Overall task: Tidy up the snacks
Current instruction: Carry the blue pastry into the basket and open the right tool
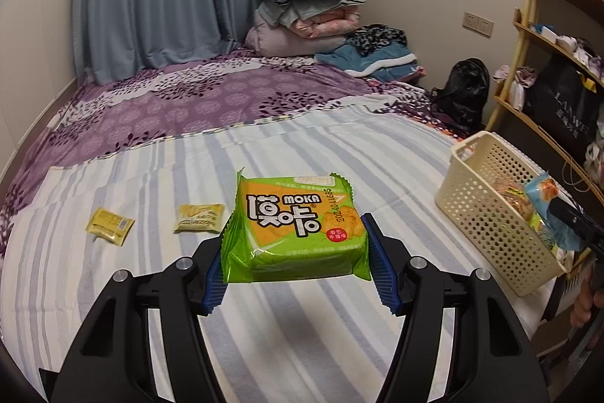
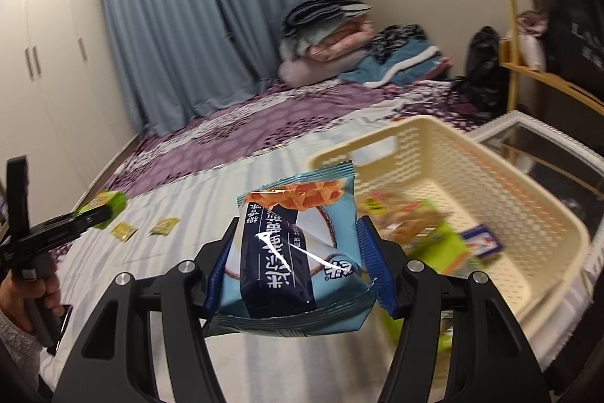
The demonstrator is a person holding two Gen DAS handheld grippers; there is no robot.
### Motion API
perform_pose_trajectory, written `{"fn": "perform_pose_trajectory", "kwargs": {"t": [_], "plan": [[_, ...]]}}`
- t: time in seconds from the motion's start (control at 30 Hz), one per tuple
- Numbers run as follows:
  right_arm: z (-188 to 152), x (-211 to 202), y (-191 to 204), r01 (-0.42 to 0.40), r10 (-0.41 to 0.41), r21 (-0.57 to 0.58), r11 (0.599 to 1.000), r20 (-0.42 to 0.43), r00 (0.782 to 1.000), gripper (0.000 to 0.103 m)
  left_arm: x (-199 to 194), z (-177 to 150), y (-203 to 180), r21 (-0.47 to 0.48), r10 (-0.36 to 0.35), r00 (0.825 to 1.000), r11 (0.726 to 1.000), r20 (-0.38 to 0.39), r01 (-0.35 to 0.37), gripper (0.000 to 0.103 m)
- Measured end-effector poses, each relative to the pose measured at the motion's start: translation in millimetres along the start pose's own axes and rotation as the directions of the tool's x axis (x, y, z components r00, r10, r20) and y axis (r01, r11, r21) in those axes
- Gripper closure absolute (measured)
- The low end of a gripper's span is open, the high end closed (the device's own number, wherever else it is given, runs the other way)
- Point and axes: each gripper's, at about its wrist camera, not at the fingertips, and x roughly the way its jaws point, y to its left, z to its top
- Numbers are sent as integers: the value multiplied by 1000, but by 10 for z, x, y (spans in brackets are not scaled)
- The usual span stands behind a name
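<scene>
Left gripper (image 1: 294,252): jaws clamped on the sides of a green pack (image 1: 292,223), held clear above the striped sheet (image 1: 302,146) on the bed. Right gripper (image 2: 298,263): jaws clamped on a blue pack (image 2: 298,252), held beside the near rim of the cream basket (image 2: 502,184). The basket stands on the sheet at its right edge and contains several snack packs. Two small yellow sachets (image 1: 109,225) (image 1: 198,218) lie flat on the sheet, apart from each other, left of the green pack.
</scene>
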Motion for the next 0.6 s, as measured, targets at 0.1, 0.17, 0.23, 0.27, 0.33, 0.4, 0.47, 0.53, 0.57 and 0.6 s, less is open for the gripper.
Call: {"fn": "perform_pose_trajectory", "kwargs": {"t": [0.1,0.17,0.23,0.27,0.33,0.4,0.47,0.53,0.57,0.6], "plan": [[18,-52,-236,60,-60,33,998,12,998,42,-5,17,-174,24,-24,1000,999,-1,24,39],[25,-61,-377,90,-91,51,995,16,996,42,-8,27,-294,44,-36,999,998,0,36,39],[41,-74,-499,111,-112,68,992,16,994,42,-2,35,-387,60,-47,999,997,-1,47,39],[40,-74,-555,121,-122,73,990,16,992,42,-2,36,-441,68,-54,999,996,-1,54,39],[38,-48,-665,148,-149,88,985,7,989,41,-4,37,-536,81,-68,998,994,-2,68,39],[37,-4,-771,158,-158,96,983,-7,987,39,14,44,-632,97,-77,997,992,-3,77,39],[29,18,-881,175,-175,116,978,-16,985,32,35,48,-722,109,-86,996,990,-7,87,39],[28,24,-964,178,-177,132,975,-18,984,28,61,54,-826,123,-95,995,988,-12,96,39],[22,11,-985,182,-182,133,974,-13,983,28,76,58,-879,129,-100,995,986,-15,101,39],[28,6,-1011,184,-184,133,974,-7,983,28,88,63,-912,135,-105,994,985,-17,107,39]]}}
